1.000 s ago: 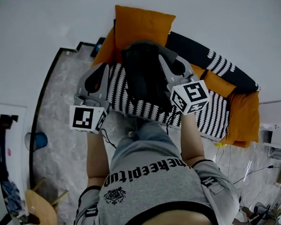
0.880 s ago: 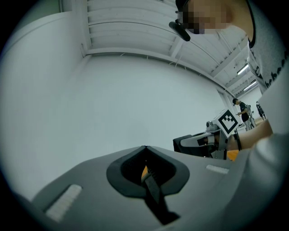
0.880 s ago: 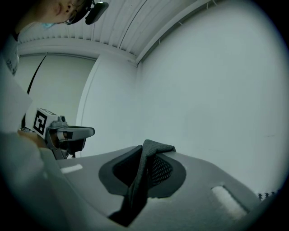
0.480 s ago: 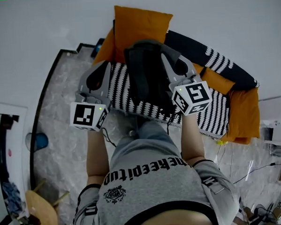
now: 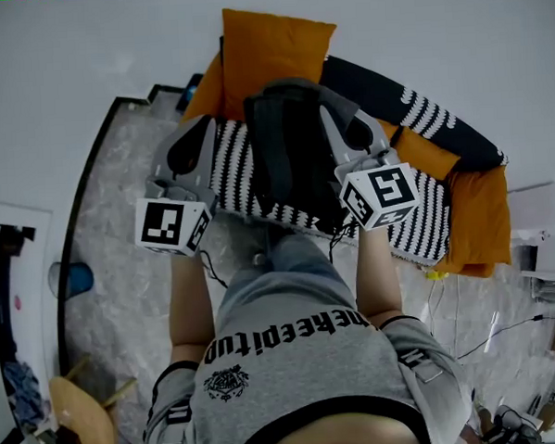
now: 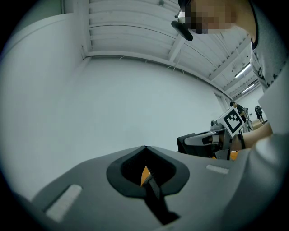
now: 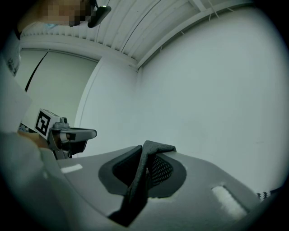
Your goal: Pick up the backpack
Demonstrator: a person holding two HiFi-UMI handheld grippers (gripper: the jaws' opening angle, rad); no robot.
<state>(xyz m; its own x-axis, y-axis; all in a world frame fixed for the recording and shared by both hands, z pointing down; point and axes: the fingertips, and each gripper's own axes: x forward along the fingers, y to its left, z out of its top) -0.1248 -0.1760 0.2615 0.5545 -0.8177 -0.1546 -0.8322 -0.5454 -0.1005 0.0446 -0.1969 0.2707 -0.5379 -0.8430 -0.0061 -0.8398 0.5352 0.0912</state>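
Observation:
A black backpack hangs off the sofa between my two grippers, in front of the person's body. My left gripper is at the pack's left side, its jaws shut on a thin black strap, with orange showing through the gap behind. On the pack's right side, my right gripper is shut on a padded mesh shoulder strap, which folds over the jaw tips. In each gripper view the other gripper shows off to the side: the right one and the left one.
Below the pack lies a sofa with a black-and-white striped cover and orange cushions. A wooden chair stands at lower left, a blue object on the marbled floor, white boxes and cables at right.
The right gripper has drifted slightly with its strap. Both grippers keep their hold and the backpack hangs much as before.

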